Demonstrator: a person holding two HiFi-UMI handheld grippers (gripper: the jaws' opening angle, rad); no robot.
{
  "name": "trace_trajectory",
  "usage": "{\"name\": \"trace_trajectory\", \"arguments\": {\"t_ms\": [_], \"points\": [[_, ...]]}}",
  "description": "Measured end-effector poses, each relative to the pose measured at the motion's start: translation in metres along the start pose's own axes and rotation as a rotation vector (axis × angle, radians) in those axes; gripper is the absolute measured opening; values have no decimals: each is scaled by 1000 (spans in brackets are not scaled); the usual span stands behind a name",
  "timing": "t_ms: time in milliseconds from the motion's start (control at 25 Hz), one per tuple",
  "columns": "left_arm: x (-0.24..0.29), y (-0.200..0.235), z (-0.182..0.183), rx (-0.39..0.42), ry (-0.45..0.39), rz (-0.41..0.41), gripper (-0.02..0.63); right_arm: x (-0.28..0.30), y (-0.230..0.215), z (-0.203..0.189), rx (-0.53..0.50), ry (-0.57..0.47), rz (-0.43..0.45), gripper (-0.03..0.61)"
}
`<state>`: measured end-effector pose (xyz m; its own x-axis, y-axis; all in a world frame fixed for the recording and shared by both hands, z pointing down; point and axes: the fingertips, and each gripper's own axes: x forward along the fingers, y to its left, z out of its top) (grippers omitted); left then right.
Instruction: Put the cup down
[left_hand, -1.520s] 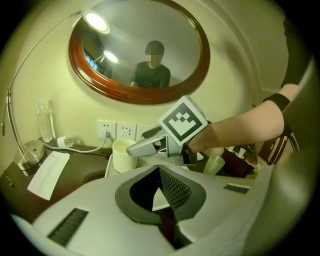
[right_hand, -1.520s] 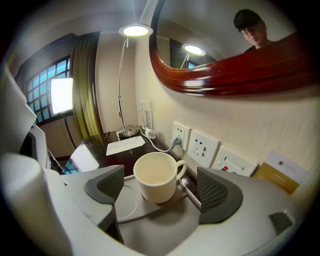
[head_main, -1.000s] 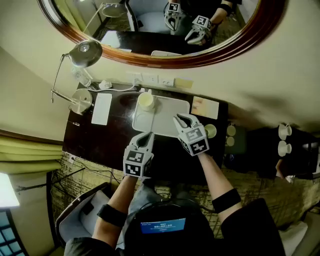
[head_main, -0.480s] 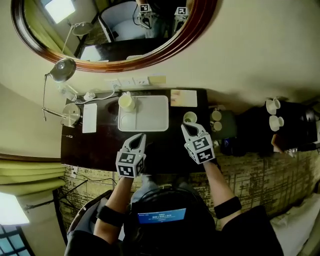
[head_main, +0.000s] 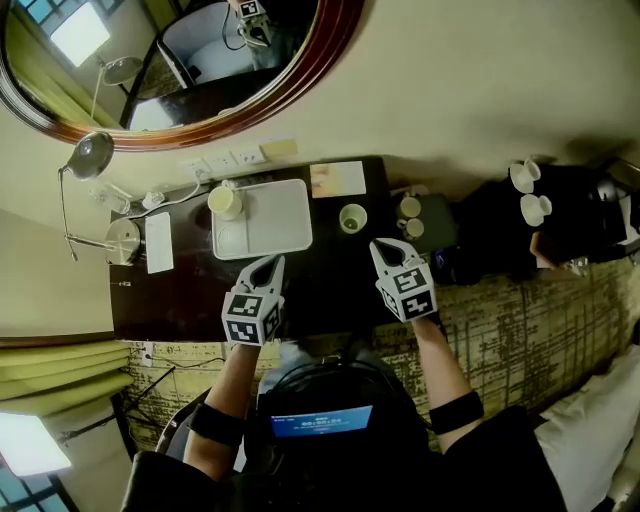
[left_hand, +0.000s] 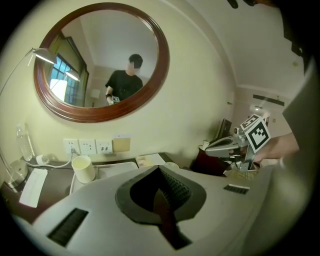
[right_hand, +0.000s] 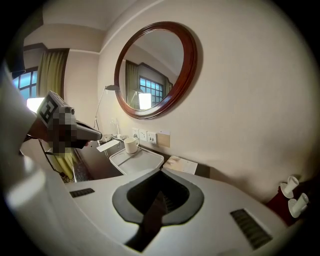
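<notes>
Standing upright on the desk (head_main: 190, 290) at three o'clock of the tray (head_main: 275, 215), the cup (head_main: 352, 218) lies apart at eleven o'clock from the nearer right gripper (head_main: 384, 248), its jaws clenched empty like those of the left gripper (head_main: 267, 265).

two grippers: left gripper (head_main: 269, 263), right gripper (head_main: 383, 246). four cups (head_main: 225, 200) (head_main: 352, 218) (head_main: 523, 175) (head_main: 535, 209). two small round things (head_main: 408, 207), kind unclear. one tray (head_main: 275, 215), one mirror (head_main: 200, 50), one lamp (head_main: 92, 155), one card (head_main: 337, 178), three sockets (head_main: 222, 160), one desk (head_main: 320, 268).
</notes>
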<state>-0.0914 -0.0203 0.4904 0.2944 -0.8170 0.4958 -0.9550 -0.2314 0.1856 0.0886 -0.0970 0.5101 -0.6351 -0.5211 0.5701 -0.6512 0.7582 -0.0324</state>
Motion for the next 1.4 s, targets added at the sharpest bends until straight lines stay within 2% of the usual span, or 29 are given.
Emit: {"name": "trace_trajectory", "arguments": {"t_ms": [200, 520, 680, 760, 840, 960, 1240, 1400], "points": [[2, -13, 1, 36, 4, -10, 1, -6, -3, -11, 16, 10, -3, 8], [4, -17, -7, 27, 21, 1, 1, 10, -8, -25, -12, 59, -8, 34], [8, -18, -7, 31, 31, 8, 1, 22, -14, -30, -35, 94, 4, 193], [10, -20, -6, 33, 33, 7, 1, 26, -18, -29, -41, 99, 4, 231], [13, -21, -6, 33, 36, 3, 1, 30, -19, -27, -56, 107, 11, 337], [17, -24, -7, 36, 45, -3, 1, 38, -16, -37, -88, 157, 43, 419], [30, -30, -7, 42, 53, -16, 1, 62, -28, -39, -155, 217, 63, 499], [36, -34, -11, 49, 67, -24, 1, 83, -34, -48, -165, 275, 85, 511]]}}
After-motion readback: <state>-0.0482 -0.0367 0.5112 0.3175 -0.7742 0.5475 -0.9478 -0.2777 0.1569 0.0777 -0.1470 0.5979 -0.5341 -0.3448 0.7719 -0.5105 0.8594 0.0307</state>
